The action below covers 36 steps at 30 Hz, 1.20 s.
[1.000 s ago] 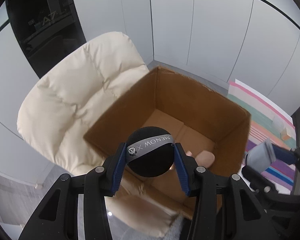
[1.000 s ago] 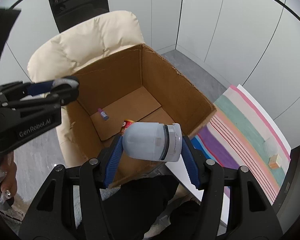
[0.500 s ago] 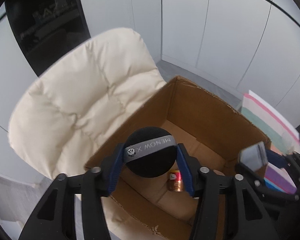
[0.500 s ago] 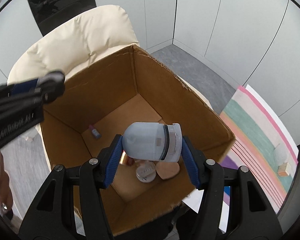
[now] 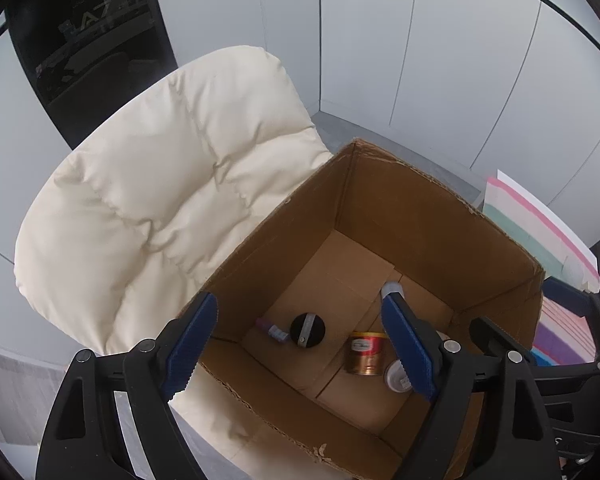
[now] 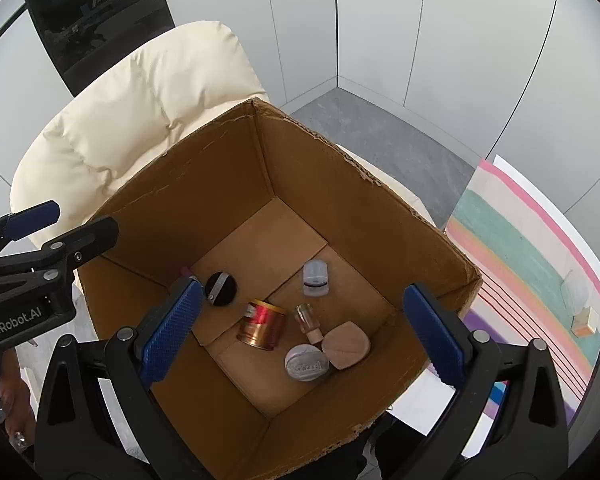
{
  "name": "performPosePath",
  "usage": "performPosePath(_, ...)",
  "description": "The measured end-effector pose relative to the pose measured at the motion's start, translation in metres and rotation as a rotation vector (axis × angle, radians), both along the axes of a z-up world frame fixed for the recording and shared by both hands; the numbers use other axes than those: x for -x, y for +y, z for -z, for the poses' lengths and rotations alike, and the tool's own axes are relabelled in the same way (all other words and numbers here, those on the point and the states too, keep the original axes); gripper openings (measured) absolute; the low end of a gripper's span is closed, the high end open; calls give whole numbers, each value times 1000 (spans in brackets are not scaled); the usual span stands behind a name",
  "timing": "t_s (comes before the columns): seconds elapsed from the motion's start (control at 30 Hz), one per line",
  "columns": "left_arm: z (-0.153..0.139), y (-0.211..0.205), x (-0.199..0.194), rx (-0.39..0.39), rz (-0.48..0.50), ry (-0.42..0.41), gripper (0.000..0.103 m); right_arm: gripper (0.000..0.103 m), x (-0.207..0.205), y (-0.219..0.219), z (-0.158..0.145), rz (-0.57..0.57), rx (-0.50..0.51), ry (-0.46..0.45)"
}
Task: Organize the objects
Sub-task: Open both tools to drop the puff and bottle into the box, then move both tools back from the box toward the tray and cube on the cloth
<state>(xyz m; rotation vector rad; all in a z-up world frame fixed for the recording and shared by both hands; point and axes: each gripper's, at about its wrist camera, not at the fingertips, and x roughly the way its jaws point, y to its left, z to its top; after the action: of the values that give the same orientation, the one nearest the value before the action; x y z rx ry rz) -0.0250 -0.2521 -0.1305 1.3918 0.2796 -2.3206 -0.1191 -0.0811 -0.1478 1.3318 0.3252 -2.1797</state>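
Both drops done; I hold nothing.
My left gripper (image 5: pixel 300 344) and right gripper (image 6: pixel 300 334) gape over the cardboard box (image 6: pixel 380 216); black puff (image 6: pixel 221 289) near its left wall, pale jar (image 6: pixel 315 278) mid-floor.

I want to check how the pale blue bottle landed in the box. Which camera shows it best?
The right wrist view: the pale blue bottle lies in full sight on the floor of the cardboard box, apart from the gold can. In the left wrist view only its end peeks out behind a finger of the open left gripper.
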Motion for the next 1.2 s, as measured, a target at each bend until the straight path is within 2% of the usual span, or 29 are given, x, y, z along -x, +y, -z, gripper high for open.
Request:
performPosePath(0.23, -3, 8, -7, 28, 18, 6, 86, 102, -6, 7, -7, 5, -12, 11)
performPosePath(0.4, -2, 21, -17, 32, 44, -25, 86, 102, -13, 19, -14, 21, -14, 13)
performPosePath(0.63, -13, 42, -40, 30, 68, 5, 86, 102, -29, 44, -26, 55, -21, 25)
performPosePath(0.97, -9, 73, -92, 2, 119, -17, 86, 102, -81, 84, -31, 78, -20, 3)
performPosePath(1.07, -9, 78, -110, 12, 121, -19, 86, 102, -104, 97, -30, 69, -24, -34)
performPosePath(1.2, -13, 78, -121, -29, 105, 1, 86, 102, -127, 111, -31, 54, -23, -48)
